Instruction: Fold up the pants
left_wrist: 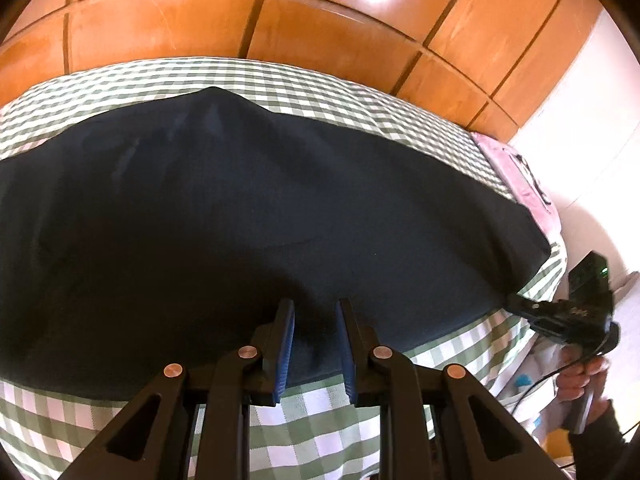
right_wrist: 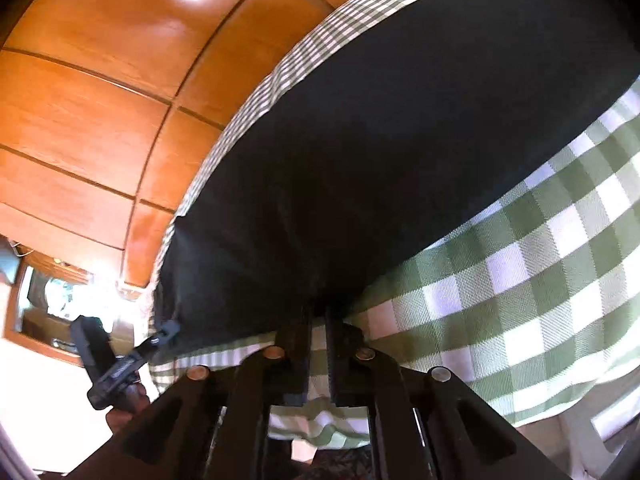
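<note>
Dark navy pants [left_wrist: 260, 208] lie spread flat across a green-and-white checked bed sheet [left_wrist: 460, 344]. My left gripper [left_wrist: 315, 302] sits at the pants' near edge. Its blue pads [left_wrist: 285, 344] stand visibly apart, and the cloth lies flat between them, so it is open. At the pants' right corner is my right gripper [left_wrist: 514, 300], carried by a hand [left_wrist: 580, 376]. In the right wrist view the right gripper [right_wrist: 319, 309] has its fingers almost together, and the pants [right_wrist: 380, 140] bunch into its tips. The left gripper [right_wrist: 170, 326] shows at the pants' far left edge.
Orange wooden wardrobe doors [left_wrist: 320, 20] rise close behind the bed. A pink cloth [left_wrist: 516, 176] lies at the bed's right end by a white wall. The checked sheet [right_wrist: 520, 260] hangs over the near side of the bed. A bright shelf nook [right_wrist: 48, 300] sits at lower left.
</note>
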The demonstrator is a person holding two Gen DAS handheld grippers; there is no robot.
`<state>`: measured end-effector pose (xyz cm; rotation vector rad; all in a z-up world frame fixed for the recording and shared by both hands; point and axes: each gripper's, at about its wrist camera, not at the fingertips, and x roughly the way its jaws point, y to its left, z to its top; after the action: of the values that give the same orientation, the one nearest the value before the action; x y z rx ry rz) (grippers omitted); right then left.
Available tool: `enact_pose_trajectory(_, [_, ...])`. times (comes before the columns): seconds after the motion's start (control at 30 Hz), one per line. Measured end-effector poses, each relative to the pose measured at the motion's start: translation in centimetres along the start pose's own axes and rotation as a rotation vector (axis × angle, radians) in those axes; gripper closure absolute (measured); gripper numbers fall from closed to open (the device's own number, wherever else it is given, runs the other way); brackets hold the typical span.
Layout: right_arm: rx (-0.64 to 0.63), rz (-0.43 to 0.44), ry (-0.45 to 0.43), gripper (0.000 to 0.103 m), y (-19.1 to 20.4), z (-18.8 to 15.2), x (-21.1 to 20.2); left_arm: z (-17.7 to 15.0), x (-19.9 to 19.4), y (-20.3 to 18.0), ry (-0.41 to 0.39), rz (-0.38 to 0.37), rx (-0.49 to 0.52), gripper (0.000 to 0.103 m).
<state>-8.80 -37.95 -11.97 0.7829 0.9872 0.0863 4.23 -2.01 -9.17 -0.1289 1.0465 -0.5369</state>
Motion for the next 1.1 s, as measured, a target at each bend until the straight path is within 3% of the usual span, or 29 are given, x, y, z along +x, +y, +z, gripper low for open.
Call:
enact_pose_trajectory(0.1, [-0.046, 0.002, 0.029, 0.078, 0.5, 0.2, -1.6, 0.3, 0.0, -0.5, -0.009, -0.035, -0.009, 0.082])
enact_pose_trajectory(0.2, [-0.092, 0.016, -0.054, 0.078, 2.2, 1.5, -3.5, 0.3, 0.7, -1.5, -0.009, -0.027, 0.019, 0.082])
enact_pose_trajectory(0.33, [-0.023, -0.037, -0.162, 0.067, 1.3, 4.2, -3.9, -0.5, 1.7, -2.2, -0.012, 0.016, 0.062, 0.082])
enact_pose_trajectory(0.37, [0.026, -0.123, -0.151, 0.068, -0.1, 4.6, -3.0, -0.8, 1.6, -2.2, -0.019, 0.018, 0.066, 0.082])
enact_pose_trajectory(0.4, [0.057, -0.165, -0.136, 0.089, -1.0, 4.7, -2.5, -1.0, 1.5, -2.0, -0.027, 0.013, 0.058, 0.082])
enact_pose_trajectory(0.43, [0.090, -0.185, -0.144, 0.101, -2.2, 4.6, -2.4, -1.2, 1.3, -1.7, -0.029, 0.002, 0.043, 0.082])
enact_pose_trajectory(0.5, [0.113, -0.160, -0.154, 0.103, -2.6, 4.5, -2.8, -1.0, 0.7, -1.1, -0.027, -0.013, 0.025, 0.082])
enact_pose_trajectory(0.53, [0.092, -0.176, -0.162, 0.102, -2.0, 4.5, -3.2, -0.7, 0.3, -0.8, -0.036, -0.020, 0.010, 0.082])
enact_pose_trajectory(0.6, [-0.019, -0.225, -0.188, 0.088, 0.2, 4.5, -3.9, 0.1, -1.1, 0.6, -0.083, -0.020, -0.033, 0.082])
enact_pose_trajectory(0.67, [-0.102, -0.195, -0.193, 0.082, 2.6, 5.2, -3.6, 0.9, -2.0, 1.9, -0.114, 0.002, -0.070, 0.082])
enact_pose_trajectory(0.77, [-0.188, -0.061, -0.133, 0.077, 6.2, 6.7, -0.9, 1.7, -2.5, 3.7, -0.150, 0.075, -0.098, 0.082])
enact_pose_trajectory(0.87, [-0.289, 0.034, -0.007, 0.067, 10.9, 8.3, 4.7, 1.8, -2.0, 4.6, -0.139, 0.161, -0.082, 0.082])
enact_pose_trajectory(0.97, [-0.420, 0.117, 0.125, 0.067, 15.9, 9.2, 10.7, 1.9, -1.8, 4.9, -0.144, 0.175, -0.069, 0.082])
enact_pose_trajectory(1.1, [-0.529, 0.195, 0.291, 0.058, 21.8, 10.3, 18.4, 2.5, -1.7, 5.9, -0.158, 0.164, -0.075, 0.082])
